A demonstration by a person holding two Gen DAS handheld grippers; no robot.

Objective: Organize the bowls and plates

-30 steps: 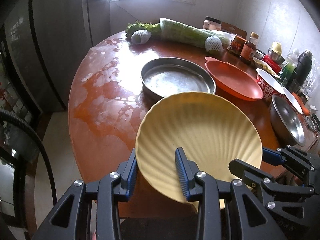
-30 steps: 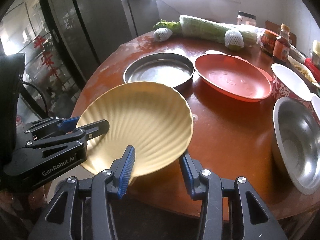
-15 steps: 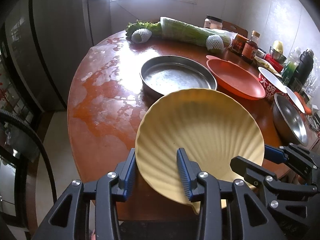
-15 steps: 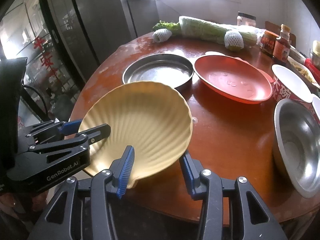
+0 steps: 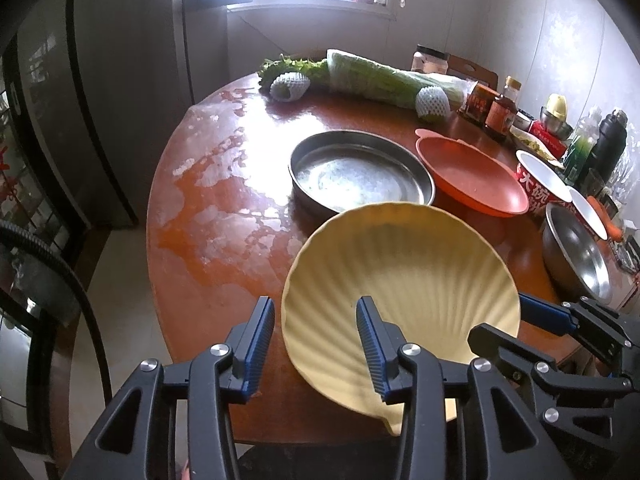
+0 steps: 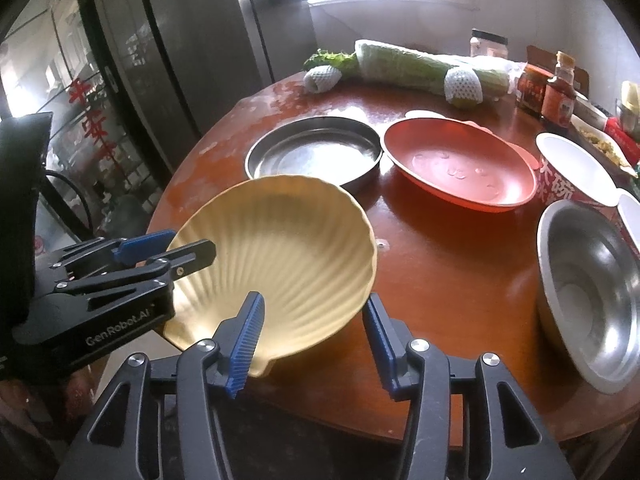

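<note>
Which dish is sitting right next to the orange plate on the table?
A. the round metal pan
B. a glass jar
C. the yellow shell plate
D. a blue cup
A: the round metal pan sits rim to rim with the orange plate on the table, while the yellow shell plate is nearer the camera, apart from both.

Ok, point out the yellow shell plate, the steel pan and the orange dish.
yellow shell plate (image 6: 280, 256), right wrist view, ribbed inner surface.
steel pan (image 6: 312, 156), right wrist view, flat bottom.
orange dish (image 5: 468, 168), left wrist view, inner floor.
</note>
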